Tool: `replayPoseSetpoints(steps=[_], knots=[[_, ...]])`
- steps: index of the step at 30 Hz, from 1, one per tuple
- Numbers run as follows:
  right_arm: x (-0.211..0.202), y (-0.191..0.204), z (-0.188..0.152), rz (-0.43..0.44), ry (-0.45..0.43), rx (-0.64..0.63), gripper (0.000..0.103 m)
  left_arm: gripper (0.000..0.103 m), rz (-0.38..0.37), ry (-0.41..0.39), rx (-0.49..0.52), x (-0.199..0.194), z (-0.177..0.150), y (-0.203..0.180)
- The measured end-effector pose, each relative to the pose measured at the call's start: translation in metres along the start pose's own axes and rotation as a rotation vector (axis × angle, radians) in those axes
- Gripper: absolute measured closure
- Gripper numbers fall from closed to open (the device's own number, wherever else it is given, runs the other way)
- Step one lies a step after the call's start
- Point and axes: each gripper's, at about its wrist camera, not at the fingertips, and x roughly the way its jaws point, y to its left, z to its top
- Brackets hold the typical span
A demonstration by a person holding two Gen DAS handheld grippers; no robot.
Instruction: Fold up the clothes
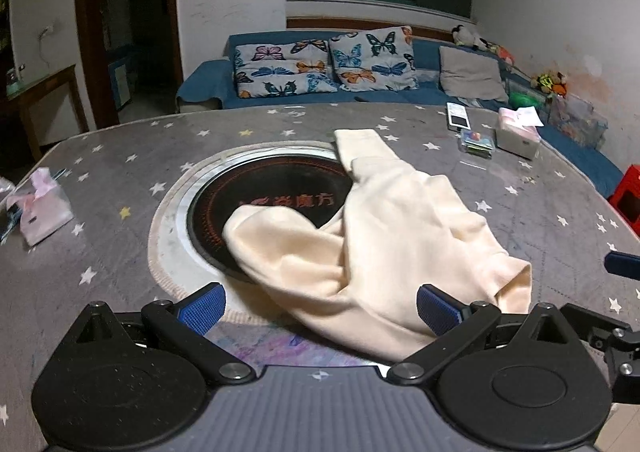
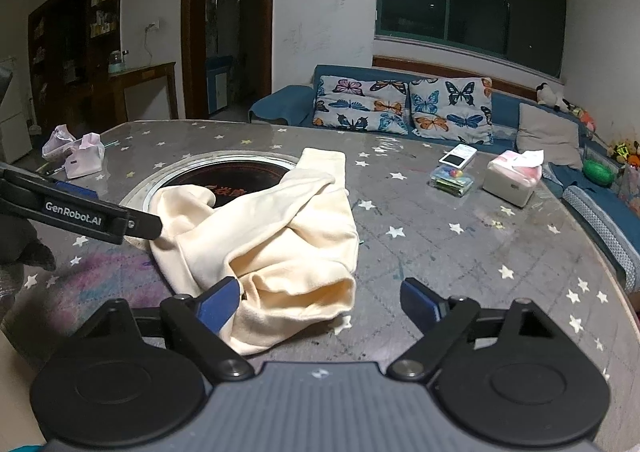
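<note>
On the grey star-printed table cover (image 1: 120, 156), a crumpled cream-coloured fleece garment (image 1: 384, 236) lies in a loose heap, its left part draped over the round black cooktop (image 1: 272, 192) sunk in the middle of the table, with one sleeve or leg stretched away toward the far edge. From the right wrist view the same cream-coloured fleece garment (image 2: 276, 236) shows a rolled hem bunched at its near end. Low over the near edge of the cloth, the left gripper (image 1: 320, 306) hovers with its blue-padded fingers spread wide, nothing between them but the fabric lying below. Beside it, the right gripper (image 2: 320, 302) is likewise spread apart, its left pad just at the garment's near fold, its right pad over bare table cover. Farther out on the right side stand a white tissue box (image 1: 518, 134), a small clear plastic box of coloured bits (image 1: 476, 142) and a white remote control (image 1: 457, 116); on the left sits a pink plastic bag (image 1: 40, 206). Behind the table runs a blue sofa (image 1: 208, 80) carrying two butterfly-print cushions (image 1: 324, 62) and a plain grey cushion (image 1: 472, 72).
</note>
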Motion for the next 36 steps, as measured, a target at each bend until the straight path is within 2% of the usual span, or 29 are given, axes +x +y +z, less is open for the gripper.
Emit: replayPoseSetpoints(steps=[9, 16, 21, 25, 27, 29, 30, 32, 36], knots=[[0.023, -0.019, 0.011, 0.002, 0.031, 0.005, 0.026, 0.001, -0.036, 0.004, 0.047, 0.017, 0.022, -0.018], [0.046, -0.038, 0.019, 0.004, 0.060, 0.022, 0.034, 0.009, -0.081, 0.039, 0.090, 0.046, 0.041, -0.036], [0.064, -0.050, 0.026, -0.011, 0.079, 0.025, 0.038, 0.019, -0.108, 0.082, 0.127, 0.075, 0.057, -0.054], [0.074, -0.059, 0.030, -0.031, 0.093, 0.026, 0.039, 0.035, -0.121, 0.144, 0.144, 0.102, 0.062, -0.066], [0.078, -0.065, 0.031, -0.039, 0.100, 0.024, 0.039, 0.052, -0.121, 0.178, 0.153, 0.114, 0.063, -0.071], [0.080, -0.068, 0.033, -0.043, 0.104, 0.023, 0.039, 0.080, -0.127, 0.212, 0.144, 0.123, 0.060, -0.070], [0.081, -0.070, 0.033, -0.044, 0.106, 0.023, 0.039, 0.082, -0.133, 0.221, 0.136, 0.126, 0.058, -0.068], [0.083, -0.072, 0.036, -0.036, 0.106, 0.021, 0.041, 0.094, -0.134, 0.201, 0.126, 0.119, 0.056, -0.060], [0.088, -0.073, 0.042, -0.014, 0.105, 0.006, 0.043, 0.097, -0.129, 0.156, 0.092, 0.100, 0.053, -0.039]])
